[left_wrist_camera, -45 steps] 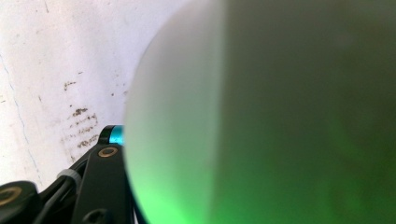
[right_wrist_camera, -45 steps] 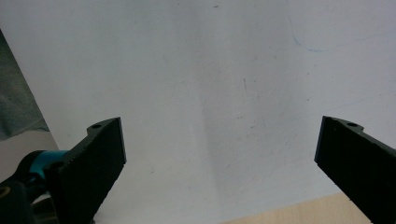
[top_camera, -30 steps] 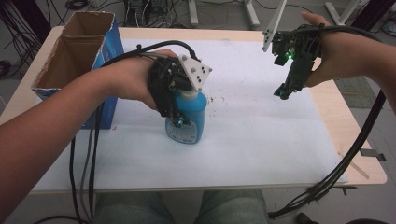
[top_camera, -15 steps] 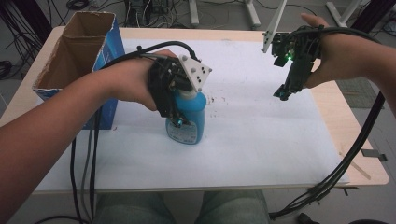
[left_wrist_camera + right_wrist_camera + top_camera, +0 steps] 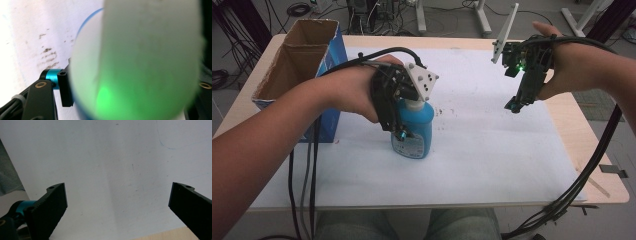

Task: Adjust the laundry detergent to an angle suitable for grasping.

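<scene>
The blue bottle (image 5: pixel 414 131) is standing upright on the white sheet (image 5: pixel 492 160) covering the table (image 5: pixel 607 175), its long axis vertical, just beside the open cardboard box (image 5: pixel 297 75) and on the side of it toward the table's middle. The left gripper (image 5: pixel 399 132) is coming at the bottle from the box side, wrapped around its white neck and shoulder, with the grey three-cornered plate sitting above the cap. Its jaws have just been opening, and the bottle's pale neck (image 5: pixel 140 57) is sitting between them in the left gripper view, too close and blurred to tell whether the pads are pressing on it. The bottle appears to be resting on its own base on the sheet.

The right gripper (image 5: pixel 513 106) is hanging well apart from the bottle, on the side away from the box, pointing down at bare sheet with its jaws standing wide apart and nothing between them. The left hand is by far the nearer one, so any lift or release probably falls to it.
</scene>
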Demonstrator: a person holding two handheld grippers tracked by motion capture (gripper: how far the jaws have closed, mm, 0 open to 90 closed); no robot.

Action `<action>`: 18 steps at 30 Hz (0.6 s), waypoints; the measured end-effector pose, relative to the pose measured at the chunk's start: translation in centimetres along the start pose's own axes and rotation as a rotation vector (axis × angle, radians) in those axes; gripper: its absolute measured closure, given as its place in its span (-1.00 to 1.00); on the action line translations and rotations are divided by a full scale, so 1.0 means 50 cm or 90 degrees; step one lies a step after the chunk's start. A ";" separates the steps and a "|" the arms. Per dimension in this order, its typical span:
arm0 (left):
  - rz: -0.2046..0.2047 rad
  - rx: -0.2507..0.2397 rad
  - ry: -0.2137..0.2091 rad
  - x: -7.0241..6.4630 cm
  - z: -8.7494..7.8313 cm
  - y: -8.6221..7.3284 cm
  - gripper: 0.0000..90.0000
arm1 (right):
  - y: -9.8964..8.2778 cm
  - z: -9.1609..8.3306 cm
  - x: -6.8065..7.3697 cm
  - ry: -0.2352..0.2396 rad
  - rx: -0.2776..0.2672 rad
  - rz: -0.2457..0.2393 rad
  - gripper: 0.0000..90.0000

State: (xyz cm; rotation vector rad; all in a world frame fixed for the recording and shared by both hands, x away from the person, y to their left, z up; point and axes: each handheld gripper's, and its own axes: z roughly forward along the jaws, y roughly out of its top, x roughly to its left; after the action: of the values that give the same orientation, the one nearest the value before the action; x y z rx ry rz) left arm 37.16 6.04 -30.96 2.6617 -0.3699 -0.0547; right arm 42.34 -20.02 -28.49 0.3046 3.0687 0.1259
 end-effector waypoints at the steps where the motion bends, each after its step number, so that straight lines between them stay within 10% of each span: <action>1: -0.001 0.001 0.006 0.001 -0.008 0.000 -0.34 | 0.001 0.001 -0.001 0.000 -0.003 -0.004 -0.98; 18: -0.036 0.048 0.025 -0.001 -0.068 -0.006 -0.53 | 0.012 0.004 0.000 0.003 -0.001 -0.003 -0.98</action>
State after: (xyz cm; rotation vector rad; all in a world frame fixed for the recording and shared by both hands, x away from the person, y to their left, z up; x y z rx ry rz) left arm 37.53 7.77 -28.06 2.7426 -0.2898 -0.0059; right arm 42.47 -19.43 -28.63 0.2966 3.0738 0.1290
